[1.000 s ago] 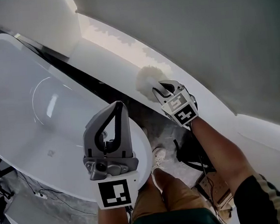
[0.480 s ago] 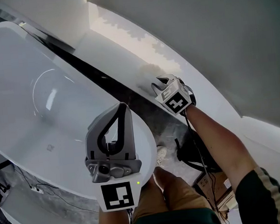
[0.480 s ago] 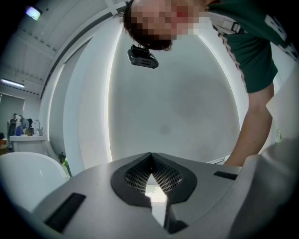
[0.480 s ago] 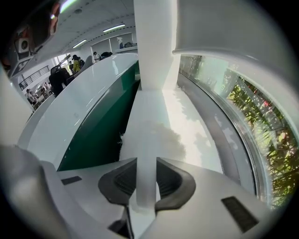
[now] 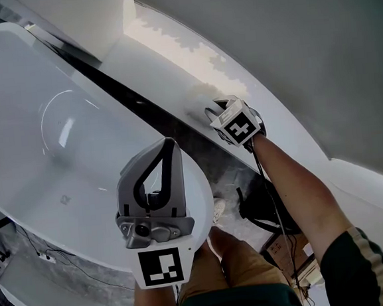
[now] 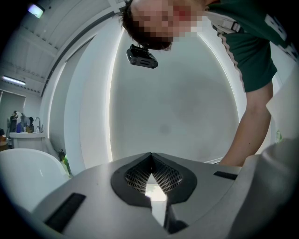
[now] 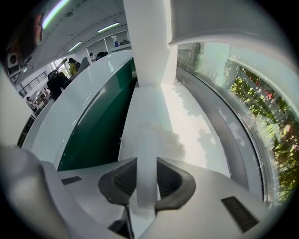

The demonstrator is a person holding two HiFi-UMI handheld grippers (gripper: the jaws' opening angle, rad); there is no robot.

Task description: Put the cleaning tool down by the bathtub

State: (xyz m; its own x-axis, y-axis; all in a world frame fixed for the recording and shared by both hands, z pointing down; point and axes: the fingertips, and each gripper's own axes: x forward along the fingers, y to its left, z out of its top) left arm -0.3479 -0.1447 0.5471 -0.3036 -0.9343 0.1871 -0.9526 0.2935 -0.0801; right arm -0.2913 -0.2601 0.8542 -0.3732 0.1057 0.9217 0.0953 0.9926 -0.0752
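My right tongs (image 7: 147,163) are clamped on the white handle of the cleaning tool (image 7: 148,140) and point steeply down, so that its fluffy head meets the white ledge (image 5: 162,48) first; that ledge is the pale strip running past the bathtub (image 5: 37,142) from 12 toward 4 o'clock in the head view. The head looks to be touching the ledge or just above it; I cannot tell which. I hold the handle close to the head, I judge so the tool does not swing as it comes to rest. The tub fills the 9-to-11 side, with a dark gap between its rim and the ledge; the tool sits at about 1 o'clock, on the far side of that gap. My left tongs (image 6: 151,156) are closed with nothing in them and held level over the tub's near rim at 6 o'clock — out of the way, since one hand is enough here. What is left, I judge, is to lay the handle down and let go.
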